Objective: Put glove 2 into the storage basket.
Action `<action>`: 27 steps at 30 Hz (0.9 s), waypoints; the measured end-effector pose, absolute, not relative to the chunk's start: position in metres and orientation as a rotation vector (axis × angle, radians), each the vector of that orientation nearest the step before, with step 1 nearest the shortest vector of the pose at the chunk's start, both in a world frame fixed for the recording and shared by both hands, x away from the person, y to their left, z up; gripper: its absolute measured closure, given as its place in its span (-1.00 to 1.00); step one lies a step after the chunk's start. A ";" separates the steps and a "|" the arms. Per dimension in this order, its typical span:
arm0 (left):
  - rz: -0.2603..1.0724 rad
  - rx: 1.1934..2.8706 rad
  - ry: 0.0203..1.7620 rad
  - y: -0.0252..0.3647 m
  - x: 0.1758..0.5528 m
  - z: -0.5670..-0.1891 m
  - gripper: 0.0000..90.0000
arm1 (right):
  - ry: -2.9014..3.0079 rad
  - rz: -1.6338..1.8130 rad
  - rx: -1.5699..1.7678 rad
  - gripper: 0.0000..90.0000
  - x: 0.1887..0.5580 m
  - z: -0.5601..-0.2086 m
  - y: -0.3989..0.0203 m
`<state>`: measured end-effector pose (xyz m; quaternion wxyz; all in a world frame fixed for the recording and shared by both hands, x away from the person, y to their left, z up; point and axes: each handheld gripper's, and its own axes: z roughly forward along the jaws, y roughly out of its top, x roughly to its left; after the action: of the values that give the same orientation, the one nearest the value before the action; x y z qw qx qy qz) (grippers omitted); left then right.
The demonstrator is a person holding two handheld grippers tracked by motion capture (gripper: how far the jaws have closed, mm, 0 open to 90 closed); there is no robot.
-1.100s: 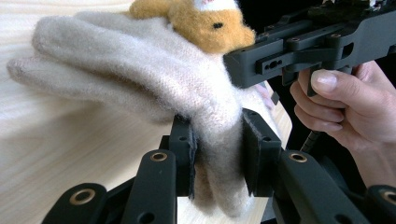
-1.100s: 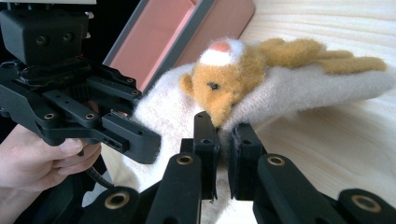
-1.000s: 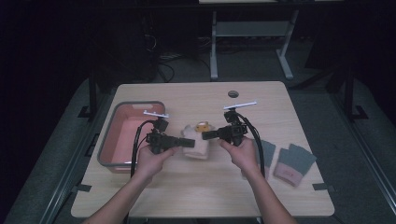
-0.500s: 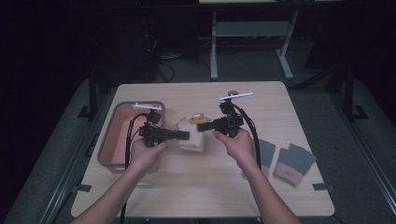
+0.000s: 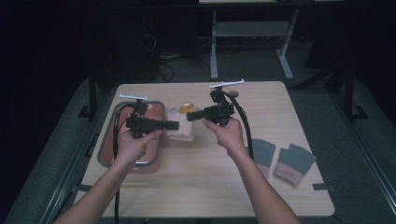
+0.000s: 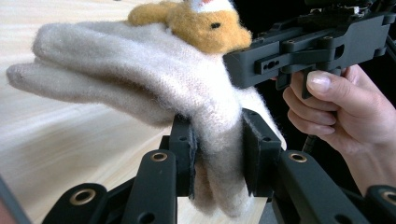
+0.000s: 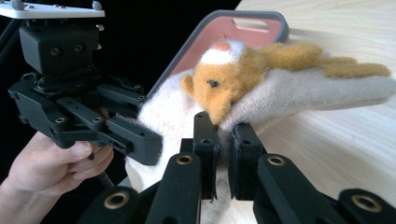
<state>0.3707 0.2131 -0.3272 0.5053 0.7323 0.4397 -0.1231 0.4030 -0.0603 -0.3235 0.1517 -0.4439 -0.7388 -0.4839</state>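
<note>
A: Glove (image 5: 180, 125), cream wool with an orange animal face (image 6: 205, 21) on its back, hangs in the air between the two grippers, just right of the tray (image 5: 106, 149) and above the table (image 5: 201, 186).

B: Who has it?

A: Both. The left gripper (image 6: 217, 154) pinches the cuff edge between its pads, jaws narrow on the wool. The right gripper (image 7: 223, 140) grips the other side of the cuff just under the animal face, jaws nearly together on the fabric.

B: What differs from a second ago?

A: Back then the glove sat lower, near the table and a little farther from the tray's far end. Now both hands are raised and shifted toward the table's far edge, and the glove has gone up with them, fingers sticking out level.

B: Anything else moved?

A: No. The two grey mitts (image 5: 280, 158) lie right of the tray, near the table's right edge, where they were.
</note>
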 end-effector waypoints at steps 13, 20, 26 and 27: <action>-0.265 1.739 1.064 0.234 0.371 -0.308 0.53 | -2.119 -1.415 -1.233 0.85 0.412 -0.305 -0.041; -0.241 1.732 1.064 0.249 0.370 -0.301 0.53 | -2.125 -1.421 -1.194 0.85 0.417 -0.297 -0.026; -0.219 1.721 1.066 0.265 0.371 -0.297 0.53 | -2.134 -1.417 -1.165 0.85 0.423 -0.291 -0.010; -0.219 1.721 1.066 0.265 0.371 -0.297 0.53 | -2.134 -1.417 -1.165 0.85 0.423 -0.291 -0.010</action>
<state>0.3710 0.2650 -0.2971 0.5251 0.7193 0.4454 -0.0915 0.4227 -0.0096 -0.2914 0.1631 -0.4086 -0.7481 -0.4967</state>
